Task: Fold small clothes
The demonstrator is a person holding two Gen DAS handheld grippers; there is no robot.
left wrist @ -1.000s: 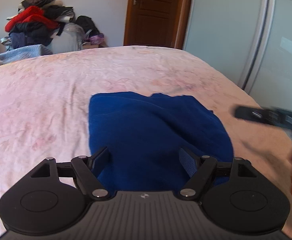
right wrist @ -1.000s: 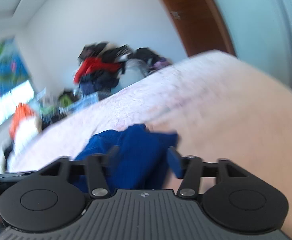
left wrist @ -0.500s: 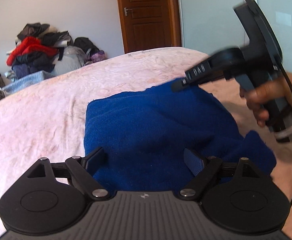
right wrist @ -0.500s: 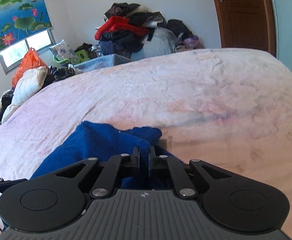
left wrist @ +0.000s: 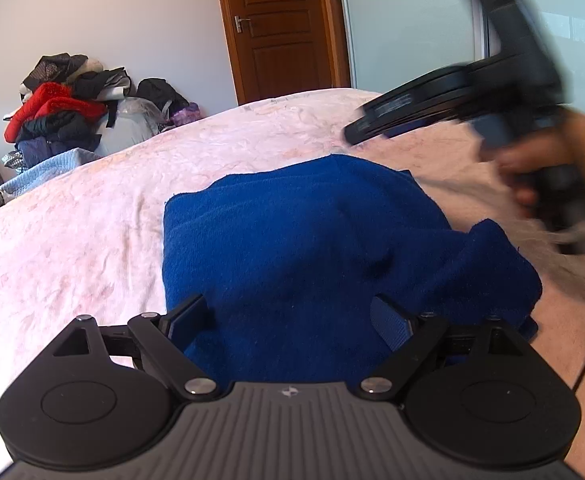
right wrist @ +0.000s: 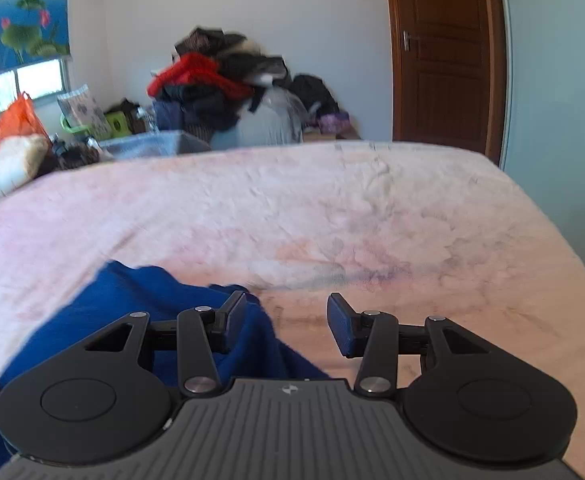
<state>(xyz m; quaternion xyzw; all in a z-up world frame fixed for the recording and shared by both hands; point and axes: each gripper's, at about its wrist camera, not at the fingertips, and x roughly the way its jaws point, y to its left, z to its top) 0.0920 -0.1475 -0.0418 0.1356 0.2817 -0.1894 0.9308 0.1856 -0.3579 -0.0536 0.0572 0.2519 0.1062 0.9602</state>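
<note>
A dark blue garment [left wrist: 304,240] lies on the pink bedspread [left wrist: 72,248], with a flap bunched up along its right side. My left gripper [left wrist: 288,316] hovers wide open over its near edge; its fingers straddle the cloth without pressing it. In the left wrist view my right gripper [left wrist: 432,100] is blurred at the upper right, held by a hand [left wrist: 532,160] above and beyond the cloth's far right corner. In the right wrist view the right gripper [right wrist: 286,316] has its jaws opening. The blue garment [right wrist: 132,304] reaches under the left finger, but no pad grips it.
A heap of clothes [left wrist: 60,108] is piled beyond the bed's far left edge. A brown door [left wrist: 280,28] and a pale sliding wardrobe door [left wrist: 404,20] stand behind. An orange bag [right wrist: 12,124] and a pillow [right wrist: 8,164] lie at the left under a window.
The right gripper was shut on the garment's far right part half a second ago; its jaws now stand apart and it has drawn back to the right. The left gripper barely moved.
</note>
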